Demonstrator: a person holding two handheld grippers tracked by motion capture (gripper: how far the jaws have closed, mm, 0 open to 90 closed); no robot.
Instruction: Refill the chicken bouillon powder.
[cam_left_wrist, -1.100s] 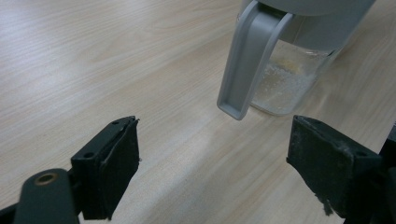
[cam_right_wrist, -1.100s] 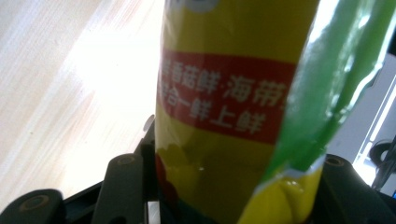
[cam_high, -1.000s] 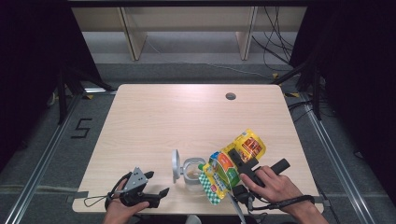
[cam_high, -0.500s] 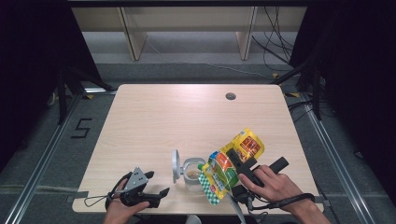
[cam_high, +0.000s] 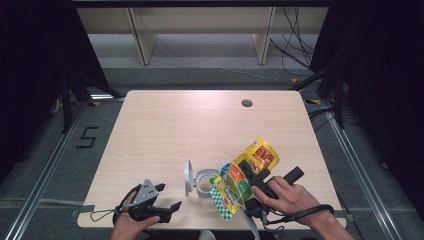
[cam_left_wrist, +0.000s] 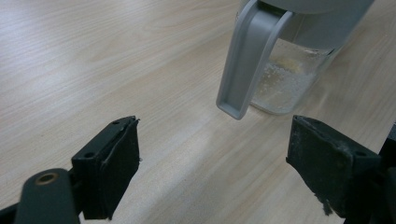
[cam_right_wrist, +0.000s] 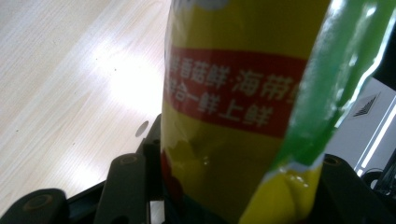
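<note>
A: High view, quick. Your right tongs (cam_high: 252, 175) are clamped on the yellow-green snack bag (cam_high: 244, 177), tilted, its checkered end just over the open clear jar (cam_high: 206, 181) near the tabletop's (cam_high: 200, 125) front edge.

B: Jar lid?

A: Grey lid (cam_high: 188, 177) stands flipped up at the jar's left. Your left tongs (cam_high: 167, 202) sit left of the jar, near the front edge, jaws apart, gripping nothing.

B: Left gripper view?

A: Both black pads spread wide over bare wood; the jar (cam_left_wrist: 285, 84) and its hanging lid (cam_left_wrist: 245, 60) lie ahead, apart from them. Pale grains inside the jar.

B: Right gripper view?

A: The bag (cam_right_wrist: 233, 107) sits between your jaws, red band with white print, green strip at the right. Jaws pressed on it.
</note>
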